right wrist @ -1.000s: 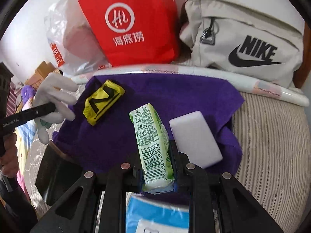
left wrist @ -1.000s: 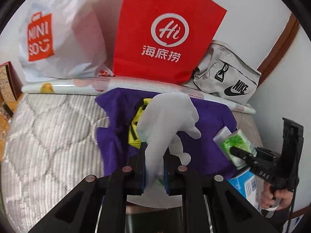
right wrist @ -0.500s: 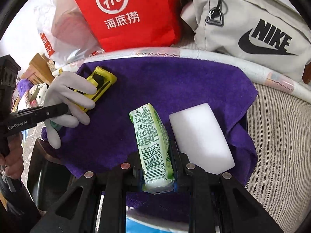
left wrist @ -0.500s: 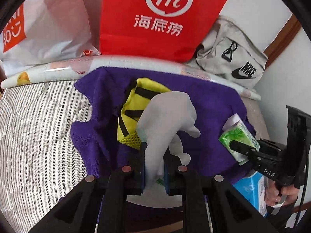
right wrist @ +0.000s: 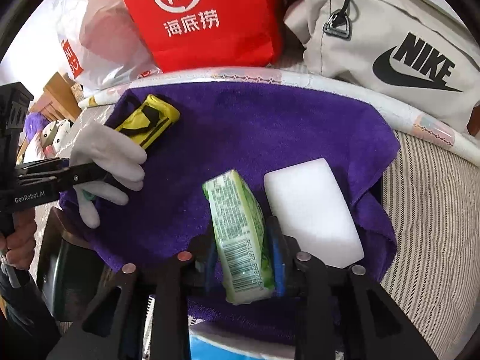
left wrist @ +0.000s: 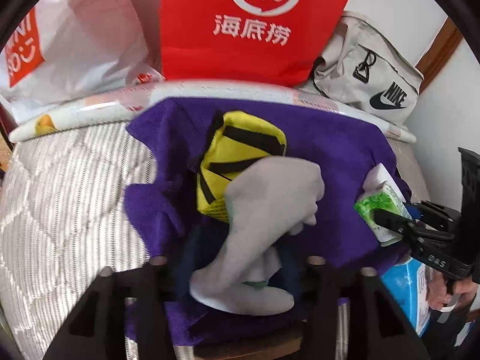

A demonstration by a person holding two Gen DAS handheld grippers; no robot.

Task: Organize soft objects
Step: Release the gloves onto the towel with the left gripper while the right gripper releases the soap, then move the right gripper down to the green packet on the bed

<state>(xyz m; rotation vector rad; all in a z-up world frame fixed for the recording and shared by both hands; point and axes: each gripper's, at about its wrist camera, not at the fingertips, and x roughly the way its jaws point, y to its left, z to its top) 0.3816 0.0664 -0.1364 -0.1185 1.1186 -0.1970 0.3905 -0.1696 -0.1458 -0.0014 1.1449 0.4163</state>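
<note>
A home bedroom: a quilted striped mattress (left wrist: 69,198) bearing a purple towel (right wrist: 270,132), a red paper shopping bag (left wrist: 252,24), white plastic store bag (left wrist: 75,39) and beige Nike bag (right wrist: 390,42) leaning against a plain white wall (left wrist: 399,3), plush toys (right wrist: 51,138) off to one side.

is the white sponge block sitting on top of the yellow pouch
No, the white sponge block lies flat on the purple towel, well apart from the yellow pouch at the towel's far left corner.

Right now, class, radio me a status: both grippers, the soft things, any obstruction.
Left gripper jaws just opened, white glove loose between them. Right gripper jaws just opened, green tissue pack between. Both over purple towel. Nothing blocking.
</note>
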